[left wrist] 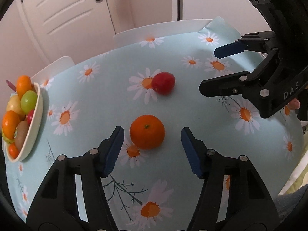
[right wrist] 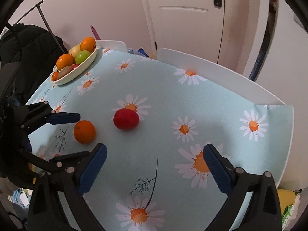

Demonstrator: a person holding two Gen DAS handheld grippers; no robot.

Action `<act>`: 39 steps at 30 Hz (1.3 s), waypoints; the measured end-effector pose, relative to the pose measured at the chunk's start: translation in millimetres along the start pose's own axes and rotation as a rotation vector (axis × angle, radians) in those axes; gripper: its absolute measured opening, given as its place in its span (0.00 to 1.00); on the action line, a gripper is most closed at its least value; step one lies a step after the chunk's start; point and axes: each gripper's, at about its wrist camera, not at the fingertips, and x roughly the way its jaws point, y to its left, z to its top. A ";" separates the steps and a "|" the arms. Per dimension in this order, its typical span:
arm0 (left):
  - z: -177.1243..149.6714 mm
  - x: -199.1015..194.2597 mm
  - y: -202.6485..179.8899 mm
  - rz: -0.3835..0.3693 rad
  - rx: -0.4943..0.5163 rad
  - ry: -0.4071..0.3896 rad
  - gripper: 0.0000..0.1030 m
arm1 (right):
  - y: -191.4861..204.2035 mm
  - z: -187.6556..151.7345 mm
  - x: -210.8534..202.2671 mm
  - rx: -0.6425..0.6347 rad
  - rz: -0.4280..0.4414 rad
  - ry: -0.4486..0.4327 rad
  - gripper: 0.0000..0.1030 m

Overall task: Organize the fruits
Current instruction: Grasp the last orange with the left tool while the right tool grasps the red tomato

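An orange lies on the daisy-print tablecloth just ahead of my left gripper, which is open with its blue pads either side of it, not touching. It also shows in the right wrist view. A red fruit lies farther out. A cream bowl full of oranges, green and other fruit stands at the table's left edge. My right gripper is open and empty over bare cloth; it also shows in the left wrist view.
White chair backs stand along the table's far side. A door is behind. A dark coat on a rack hangs beyond the bowl's end. The table edge runs down the right.
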 end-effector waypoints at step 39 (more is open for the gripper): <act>-22.3 -24.1 43.8 0.081 -0.174 -0.011 0.40 | 46.5 32.8 38.2 -0.106 0.026 -0.001 0.32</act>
